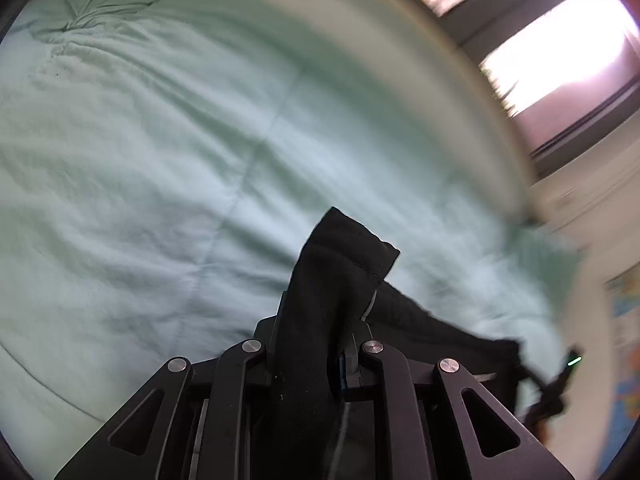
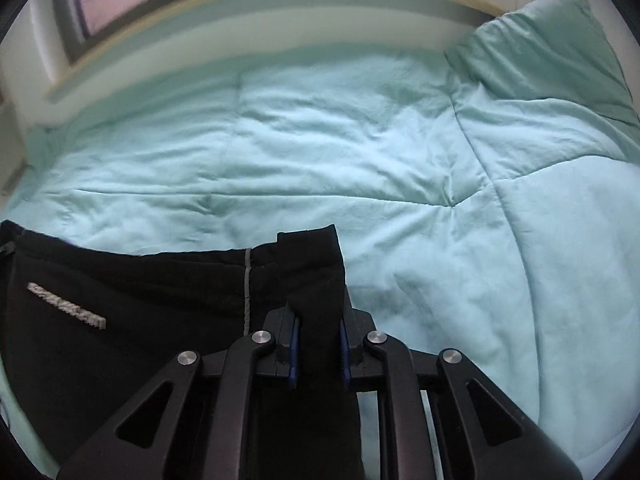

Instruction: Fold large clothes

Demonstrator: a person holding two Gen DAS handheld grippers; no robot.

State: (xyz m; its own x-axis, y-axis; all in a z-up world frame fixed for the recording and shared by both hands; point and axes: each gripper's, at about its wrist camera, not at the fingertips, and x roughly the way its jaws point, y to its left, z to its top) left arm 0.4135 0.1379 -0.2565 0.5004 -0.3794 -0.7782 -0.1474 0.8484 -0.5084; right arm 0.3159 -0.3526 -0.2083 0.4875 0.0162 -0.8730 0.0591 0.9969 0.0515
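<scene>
Bedroom setup, with a bed under a soft mint-green quilted comforter (image 2: 360, 140), puffy stitched squares and lots of little wrinkles, a matching pillow (image 2: 544, 52) bunched up in the far right corner of the right wrist view, and a window (image 1: 560, 56) glowing past the far edge of the mattress. Task item is a black garment (image 2: 132, 292), matte knit-looking fabric, looks like track pants or similar, with a thin grey reflective strip running down a seam and a small grey printed logo on it. In the right wrist view it lies spread flat on the comforter, long axis running left to right across the frame, top edge pretty straight. Right gripper (image 2: 318, 340) is clamped on a folded-over strip of the black fabric, blue pads pressed against both sides, with the cloth poking up past the fingertips like a stubby tab. Left gripper (image 1: 316, 344) is likewise pinched shut on a bunched corner of the same garment, which sticks up above its fingers and trails off to the right, low over the bed. That left view is motion-blurred, so finer fabric detail there is hard to tell.
</scene>
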